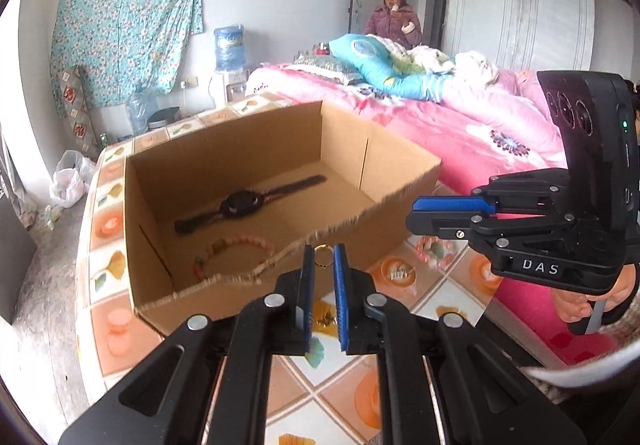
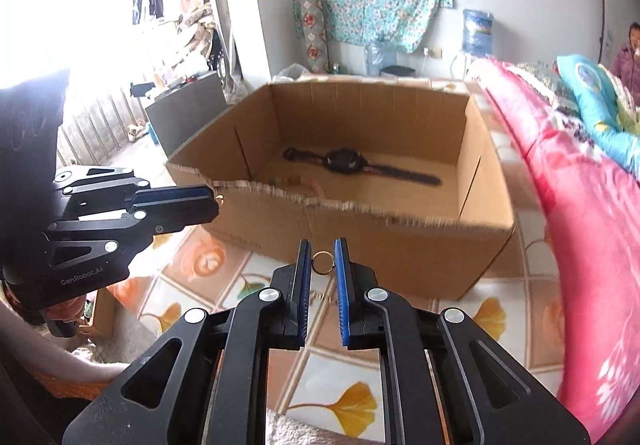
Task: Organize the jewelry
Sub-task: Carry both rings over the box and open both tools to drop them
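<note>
My left gripper [image 1: 323, 251] is shut on a small gold ring [image 1: 323, 266], pinched between its blue pads just in front of the near rim of an open cardboard box [image 1: 152, 181]. My right gripper [image 2: 323, 257] is likewise shut on a second gold ring [image 2: 323, 272], held above the table before the box [image 2: 360, 233]. Inside the box lie a black wristwatch [image 1: 240, 205] [image 2: 344, 161] and a pale bead bracelet [image 1: 244, 245] [image 2: 304, 183]. Each gripper shows from the side in the other's view: the right gripper [image 1: 414, 213], the left gripper [image 2: 214, 201].
The box stands on a table with a tile and ginkgo-leaf cloth [image 2: 352, 405]. A bed with pink covers [image 1: 460, 133] [image 2: 592, 245] runs along the right. A person [image 1: 394, 19] stands behind the bed. A water dispenser [image 1: 230, 57] and bags are by the far wall.
</note>
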{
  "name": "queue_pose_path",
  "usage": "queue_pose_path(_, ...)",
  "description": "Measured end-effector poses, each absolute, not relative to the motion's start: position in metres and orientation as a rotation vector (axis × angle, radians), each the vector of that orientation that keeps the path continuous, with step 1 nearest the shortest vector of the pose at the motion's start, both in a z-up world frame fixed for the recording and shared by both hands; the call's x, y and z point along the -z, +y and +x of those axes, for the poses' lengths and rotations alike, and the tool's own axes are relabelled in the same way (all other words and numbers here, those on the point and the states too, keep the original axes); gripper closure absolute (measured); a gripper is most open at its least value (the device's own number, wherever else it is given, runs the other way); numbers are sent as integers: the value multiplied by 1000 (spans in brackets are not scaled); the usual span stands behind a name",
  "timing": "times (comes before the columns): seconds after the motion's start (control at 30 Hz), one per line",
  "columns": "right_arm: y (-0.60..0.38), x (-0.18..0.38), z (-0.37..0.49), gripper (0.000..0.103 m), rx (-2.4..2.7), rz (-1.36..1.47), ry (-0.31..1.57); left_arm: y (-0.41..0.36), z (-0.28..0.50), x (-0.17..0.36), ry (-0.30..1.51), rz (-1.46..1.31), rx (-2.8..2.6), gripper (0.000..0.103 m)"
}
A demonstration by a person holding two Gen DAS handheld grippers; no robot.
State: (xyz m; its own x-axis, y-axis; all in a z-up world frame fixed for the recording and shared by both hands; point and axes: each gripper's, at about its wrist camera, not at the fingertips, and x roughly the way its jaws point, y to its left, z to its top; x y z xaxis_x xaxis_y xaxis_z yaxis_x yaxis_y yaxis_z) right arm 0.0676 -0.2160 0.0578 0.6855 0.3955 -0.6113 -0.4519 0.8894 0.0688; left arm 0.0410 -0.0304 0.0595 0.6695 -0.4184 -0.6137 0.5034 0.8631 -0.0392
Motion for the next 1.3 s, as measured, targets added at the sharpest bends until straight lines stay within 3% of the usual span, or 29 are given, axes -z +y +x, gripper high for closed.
queue_pose_path(0.2,-215,-84,145,93,-545,-56,753,-40,120,-77,816,88,540,94)
queue_pose_path(0.4,-202,-45,230,93,-544,-12,1057,-52,209,-46,1122,26,536,94)
queue_pose_path(0.67,-197,-19,263,91,-502,-39,1171,-65,266,-10,1364,-6,489,94)
queue_pose_path(0.77,-200,-18,268,89,-502,-22,1169,-67,274,-5,1393,-11,478,94)
queue_pose_path(0.9,-203,-22,267,87,-500,-6,1154,-70,278,-2,1387,-5,471,81)
queue_pose_path(1.3,-222,-60,243,86,-487,25,1045,-44,257,-40,1245,-66,458,79)
